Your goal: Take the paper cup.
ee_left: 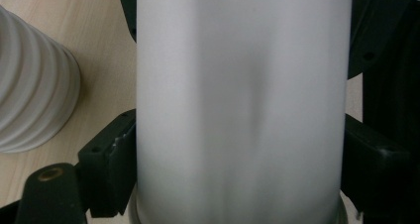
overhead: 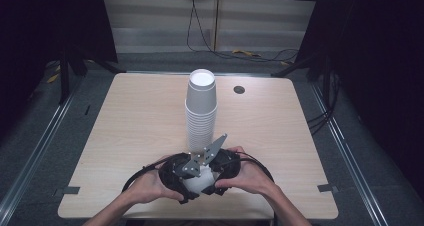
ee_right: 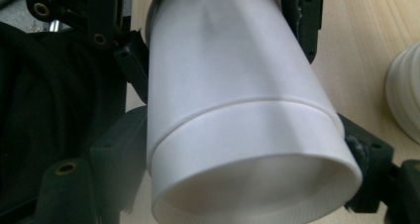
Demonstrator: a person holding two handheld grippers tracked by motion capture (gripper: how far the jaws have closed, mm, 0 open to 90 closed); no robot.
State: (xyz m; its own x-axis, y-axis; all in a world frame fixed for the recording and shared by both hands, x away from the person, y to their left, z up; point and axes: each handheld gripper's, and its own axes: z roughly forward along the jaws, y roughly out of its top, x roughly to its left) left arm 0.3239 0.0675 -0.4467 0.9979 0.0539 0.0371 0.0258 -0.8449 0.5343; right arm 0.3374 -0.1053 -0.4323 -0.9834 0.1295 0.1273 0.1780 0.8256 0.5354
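A tall stack of white paper cups (overhead: 201,111) stands mouth-down at the table's middle. In front of it, near the table's front edge, both hands hold their grippers jaw to jaw around a white cup body (overhead: 198,184) lying on its side. My left gripper (ee_left: 242,159) is shut on its wall (ee_left: 237,105), which is dented. My right gripper (ee_right: 245,154) clamps the wider near end (ee_right: 247,149). A ridge circles the cup body as if one cup sits nested in another. The left gripper's fingers (ee_right: 133,60) show at the far end.
The cup stack (ee_left: 34,85) stands close beside the held cups, also at the right gripper view's edge (ee_right: 403,95). A grommet hole (overhead: 239,89) sits in the wooden table (overhead: 125,136) at the back right. Cables trail from both grippers.
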